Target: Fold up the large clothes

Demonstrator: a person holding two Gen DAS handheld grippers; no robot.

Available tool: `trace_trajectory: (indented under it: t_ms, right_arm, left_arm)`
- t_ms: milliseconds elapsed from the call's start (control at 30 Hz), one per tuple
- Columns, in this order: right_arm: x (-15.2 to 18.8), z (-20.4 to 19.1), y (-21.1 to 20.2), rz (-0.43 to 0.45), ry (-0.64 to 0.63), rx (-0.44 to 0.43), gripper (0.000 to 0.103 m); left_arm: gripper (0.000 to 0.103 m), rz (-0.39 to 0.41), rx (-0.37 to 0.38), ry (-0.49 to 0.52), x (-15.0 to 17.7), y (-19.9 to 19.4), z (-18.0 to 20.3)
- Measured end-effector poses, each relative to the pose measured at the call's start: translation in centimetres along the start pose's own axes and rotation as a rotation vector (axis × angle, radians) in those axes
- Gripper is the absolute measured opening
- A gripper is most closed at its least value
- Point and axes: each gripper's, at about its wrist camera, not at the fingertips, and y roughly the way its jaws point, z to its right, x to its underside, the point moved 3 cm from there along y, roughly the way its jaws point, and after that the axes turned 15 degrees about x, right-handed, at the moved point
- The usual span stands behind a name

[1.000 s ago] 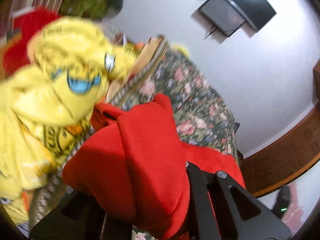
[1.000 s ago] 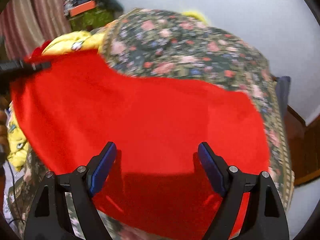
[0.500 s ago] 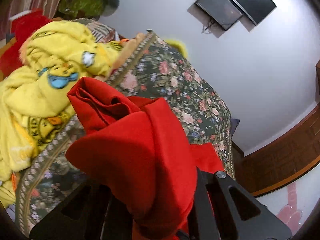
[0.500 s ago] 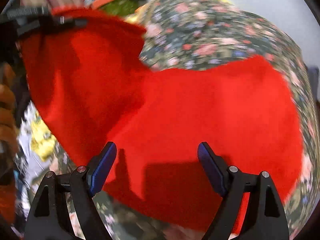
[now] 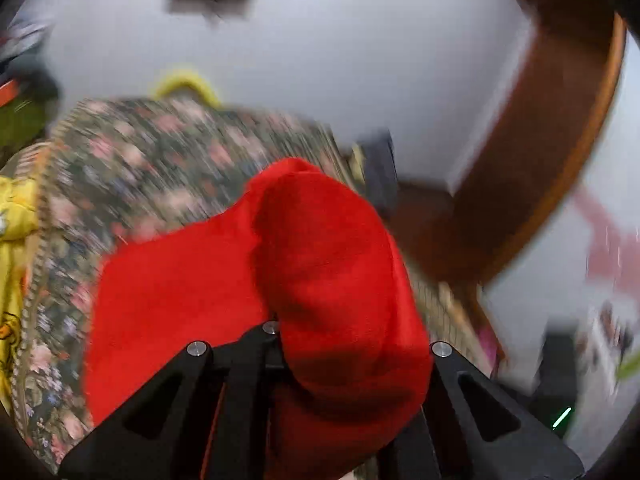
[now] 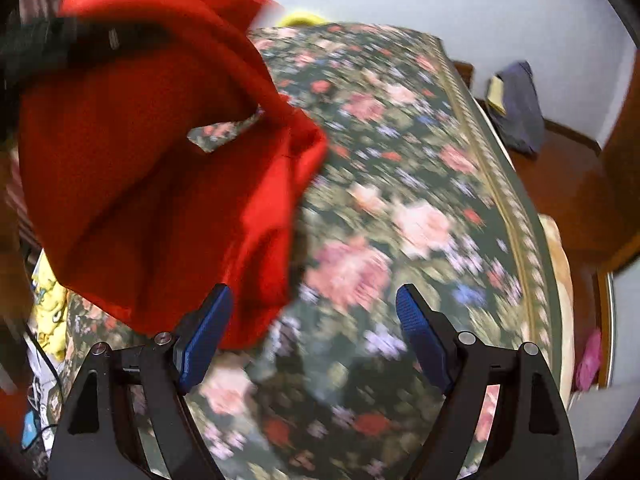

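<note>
Red fleece fills most of what I see: the red garment (image 5: 328, 280) is bunched over my left gripper (image 5: 276, 344), whose jaws are clamped tight on a fold of it, the cloth draping down over both black fingers. In the right wrist view the same garment (image 6: 152, 168) hangs lifted above the near left part of the bed (image 6: 400, 220), gathered into a drooping bundle with one fold looping so that a patch of the floral bedspread shows through it. My left gripper appears there as a dark blurred bar (image 6: 92, 40) at the top of the cloth. My right gripper (image 6: 312, 320) stands wide open over the bedspread, holding nothing; its left blue pad (image 6: 204, 332) sits just beside the garment's lower edge, and I cannot tell if they touch. A yellow printed garment (image 6: 48, 312) lies at the bed's left edge, and a dark blue cloth (image 6: 520, 108) sits on the floor beyond the far right corner.
</note>
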Motion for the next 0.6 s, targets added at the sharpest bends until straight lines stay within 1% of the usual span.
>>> trace_trajectory:
  t_ms: [33, 67, 133, 200, 233, 300, 333, 367, 400, 433, 467, 533, 600]
  right_arm:
    - [0.2, 0.4, 0.0, -0.007, 0.011, -0.001, 0.081]
    - [0.4, 1.0, -0.1, -0.011, 0.023, -0.001, 0.081]
    - [0.9, 1.8, -0.3, -0.012, 0.036, 0.001, 0.081]
    - [1.3, 2.2, -0.7, -0.009, 0.042, 0.006, 0.081]
    - [1.4, 2.4, -0.9, -0.008, 0.043, 0.009, 0.081]
    - [1.6, 2.7, -1.2, -0.004, 0.044, 0.016, 0.081]
    - [1.7, 2.8, -1.4, -0.003, 0.044, 0.019, 0.081]
    - [1.7, 3.0, -1.7, 0.000, 0.044, 0.023, 0.081]
    - [1.6, 3.1, -1.8, 0.004, 0.045, 0.024, 0.081]
    - [1.5, 3.2, -2.1, 0.012, 0.048, 0.023, 0.081]
    - [1.4, 3.2, -2.5, 0.022, 0.051, 0.019, 0.081]
    - [1.1, 3.2, -3.3, 0.045, 0.054, 0.009, 0.081]
    - [0.6, 2.7, -4.3, 0.070, 0.052, -0.004, 0.081]
  left_arm:
    - [0.005, -0.051, 0.002, 0.005, 0.9, 1.2, 0.2]
    - [0.005, -0.132, -0.007, 0.010, 2.6, 3.0, 0.1]
    - [0.005, -0.254, -0.028, 0.017, 5.6, 5.3, -0.5]
    - [0.005, -0.300, -0.019, 0.022, 7.2, 5.8, -0.9]
    - [0.005, -0.301, -0.010, 0.021, 7.5, 5.5, -0.9]
    - [0.009, -0.313, 0.025, 0.013, 7.7, 4.4, -0.7]
    - [0.016, -0.324, 0.036, 0.019, 7.6, 4.0, -0.4]
    - [0.028, -0.334, 0.043, 0.028, 7.6, 3.5, -0.2]
    - [0.036, -0.350, 0.056, 0.038, 7.6, 2.9, 0.2]
    - [0.049, -0.365, 0.071, 0.043, 7.8, 2.2, 0.8]
    - [0.052, -0.362, 0.085, 0.048, 7.8, 1.3, 1.2]
    - [0.053, -0.337, 0.100, 0.075, 7.8, -0.5, 1.8]
    - [0.057, -0.295, 0.072, 0.116, 7.4, -3.1, 2.0]
